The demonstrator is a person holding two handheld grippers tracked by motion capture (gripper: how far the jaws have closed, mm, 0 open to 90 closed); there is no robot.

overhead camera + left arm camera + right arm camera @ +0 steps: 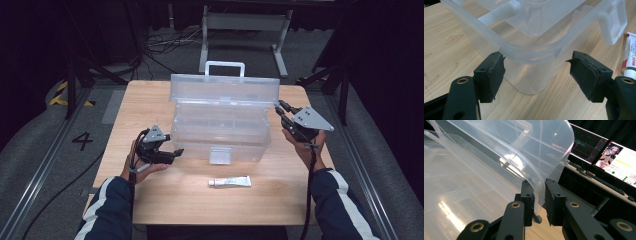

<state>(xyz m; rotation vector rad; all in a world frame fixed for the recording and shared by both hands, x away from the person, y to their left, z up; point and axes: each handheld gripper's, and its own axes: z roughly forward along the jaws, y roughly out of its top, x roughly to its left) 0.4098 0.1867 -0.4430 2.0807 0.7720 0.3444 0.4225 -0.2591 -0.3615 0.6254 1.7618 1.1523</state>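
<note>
A clear plastic toolbox [220,135] stands mid-table with its lid [225,89] raised upright and a white handle [225,65] on top. My left gripper [176,151] is open beside the box's front left corner. In the left gripper view that rounded corner [531,80] sits between the spread jaws of the left gripper [537,62], untouched. My right gripper [280,107] is at the lid's right edge. In the right gripper view the right gripper [539,187] is shut on the lid's rim [524,142]. A white tube [231,181] lies in front of the box.
The wooden table [150,100] has bare surface left of the box and around the tube [630,55]. The box's front latch [612,25] hangs down. Monitors [616,157] and a keyboard [604,182] sit beyond the table's right side. Cables and a stand lie on the floor behind.
</note>
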